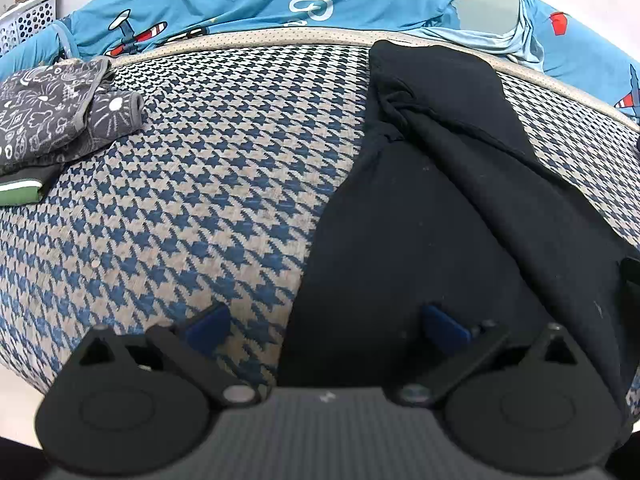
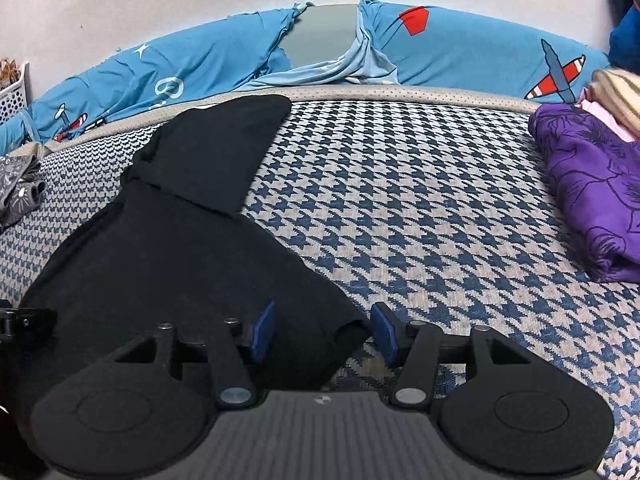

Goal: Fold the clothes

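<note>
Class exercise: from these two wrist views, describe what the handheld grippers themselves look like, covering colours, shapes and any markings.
Both look alike. The left gripper and right gripper each have two black linkage fingers tipped with blue pads, silver pivot bolts, two round black discs at the base, and a ribbed grey body with a small white mark. No cables, hands or sleeves show.

One black garment (image 2: 168, 248), one purple garment (image 2: 596, 192) (folded), two tongs (image 1: 326, 326) (image 2: 322, 330).

Bright, even light; sharp centres, strong fisheye bending at edges.
</note>
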Demonstrator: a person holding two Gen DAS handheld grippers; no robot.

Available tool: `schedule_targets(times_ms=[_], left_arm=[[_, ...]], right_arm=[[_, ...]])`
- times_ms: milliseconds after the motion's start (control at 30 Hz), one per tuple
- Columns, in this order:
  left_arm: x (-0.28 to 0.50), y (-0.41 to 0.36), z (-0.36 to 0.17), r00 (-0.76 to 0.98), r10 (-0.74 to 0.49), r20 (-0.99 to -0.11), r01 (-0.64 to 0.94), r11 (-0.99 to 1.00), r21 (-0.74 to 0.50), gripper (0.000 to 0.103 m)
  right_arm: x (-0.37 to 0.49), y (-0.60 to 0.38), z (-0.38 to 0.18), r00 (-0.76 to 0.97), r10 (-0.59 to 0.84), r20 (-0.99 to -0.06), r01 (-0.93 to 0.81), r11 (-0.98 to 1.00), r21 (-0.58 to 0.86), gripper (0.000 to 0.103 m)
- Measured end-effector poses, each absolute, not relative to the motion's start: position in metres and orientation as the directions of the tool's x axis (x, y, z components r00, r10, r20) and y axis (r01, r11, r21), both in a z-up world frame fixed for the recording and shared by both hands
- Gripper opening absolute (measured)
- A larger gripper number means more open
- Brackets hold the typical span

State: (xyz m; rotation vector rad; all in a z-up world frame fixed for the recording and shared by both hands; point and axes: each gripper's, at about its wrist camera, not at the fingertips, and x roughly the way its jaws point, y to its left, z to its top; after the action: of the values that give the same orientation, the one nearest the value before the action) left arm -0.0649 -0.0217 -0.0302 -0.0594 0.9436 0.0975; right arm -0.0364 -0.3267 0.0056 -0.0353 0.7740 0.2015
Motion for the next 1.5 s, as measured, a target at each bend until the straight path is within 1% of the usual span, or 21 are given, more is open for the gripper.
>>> schedule_targets(times_ms=[67,133,200,333,500,767,933,1267,1500], left_arm=[[-0.065,-0.022,-0.031,0.587,0.06,-0.807,-0.107,0.994,-0.005,0.103],[-0.065,-0.023,-0.032,0.593,0.062,-0.803,-0.105,0.994,0.0,0.103],[-0.065,-0.023,-0.033,0.598,0.063,-0.799,-0.102,0.995,0.003,0.103],[-0.066,-0.021,-0.033,0.607,0.057,-0.793,-0.098,0.995,-0.003,0.103],[-0.072,-0.018,-0.032,0.612,0.058,-0.789,-0.11,0.994,-0.013,0.103],[-0.081,-0.005,-0.028,0.616,0.053,-0.786,-0.158,0.986,-0.058,0.103],[-0.087,0.005,-0.025,0.619,0.041,-0.784,-0.176,0.981,-0.087,0.103],[-0.099,0.046,-0.02,0.633,0.028,-0.774,-0.27,0.945,-0.187,0.103],[-0.11,0.077,-0.01,0.656,0.109,-0.747,-0.382,0.902,-0.204,0.103]], right_arm=[[-0.037,-0.324,0.004,0.708,0.154,-0.689,-0.196,0.98,0.018,0.041],[-0.036,-0.325,0.003,0.712,0.166,-0.682,-0.202,0.979,0.027,0.022],[-0.035,-0.325,0.003,0.714,0.178,-0.677,-0.209,0.977,0.036,0.015],[-0.04,-0.325,0.008,0.724,0.212,-0.657,-0.211,0.974,0.082,0.009],[-0.051,-0.326,0.021,0.744,0.28,-0.607,-0.226,0.96,0.166,0.008],[-0.084,-0.297,0.05,0.734,0.45,-0.508,-0.35,0.892,0.285,0.008],[-0.095,-0.268,0.055,0.699,0.532,-0.478,-0.417,0.846,0.332,0.008],[-0.119,-0.198,0.055,0.582,0.672,-0.459,-0.576,0.739,0.35,0.008],[-0.13,-0.151,0.034,0.499,0.71,-0.498,-0.664,0.682,0.306,0.008]])
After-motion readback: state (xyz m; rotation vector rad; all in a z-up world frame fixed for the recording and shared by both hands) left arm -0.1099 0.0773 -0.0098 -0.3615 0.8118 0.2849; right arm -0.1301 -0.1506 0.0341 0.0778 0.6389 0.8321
